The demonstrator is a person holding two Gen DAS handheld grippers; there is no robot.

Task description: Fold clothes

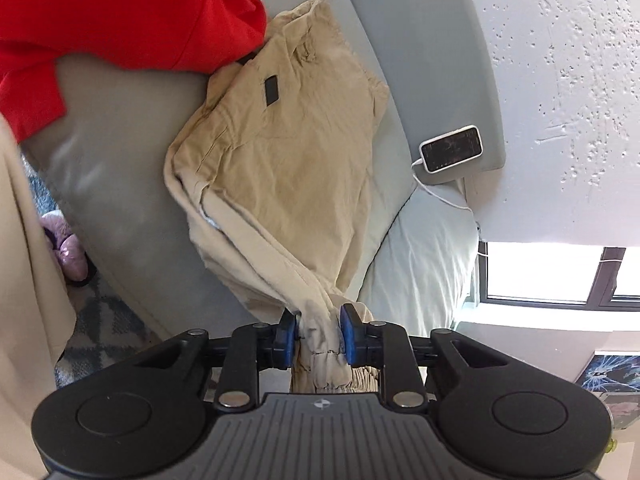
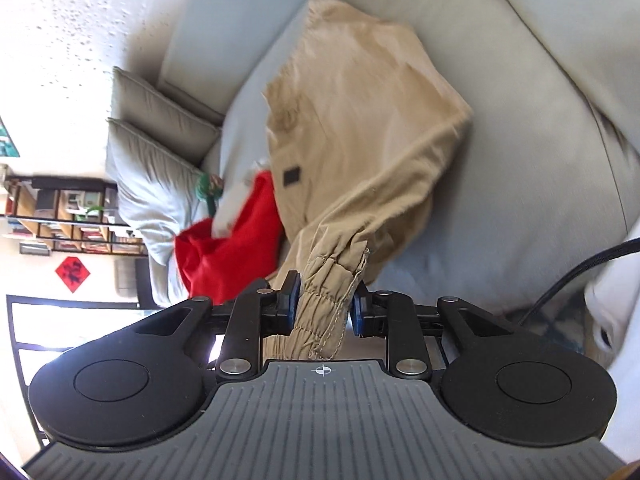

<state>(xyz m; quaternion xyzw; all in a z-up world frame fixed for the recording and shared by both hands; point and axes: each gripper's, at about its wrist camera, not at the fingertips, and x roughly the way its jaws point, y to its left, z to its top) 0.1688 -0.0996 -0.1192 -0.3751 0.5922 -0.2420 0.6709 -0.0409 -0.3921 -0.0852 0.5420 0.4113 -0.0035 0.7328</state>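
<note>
Two grippers, the left gripper (image 1: 319, 334) and right gripper (image 2: 325, 305), each clenched an elastic cuff of the tan trousers (image 1: 280, 152), which stretched away across the grey sofa (image 1: 120, 184) toward a red garment (image 1: 120, 12).

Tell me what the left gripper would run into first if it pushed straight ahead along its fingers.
Likely the tan trousers themselves: the left gripper grips their cuff, and the cloth stretches ahead onto the grey sofa. Depth is hard to judge.

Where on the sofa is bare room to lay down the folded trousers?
Bare seat cushion lies between the tan trousers and the backrest. Another bare strip runs below the red garment. It is crowded around the red garment and by the phone.
</note>
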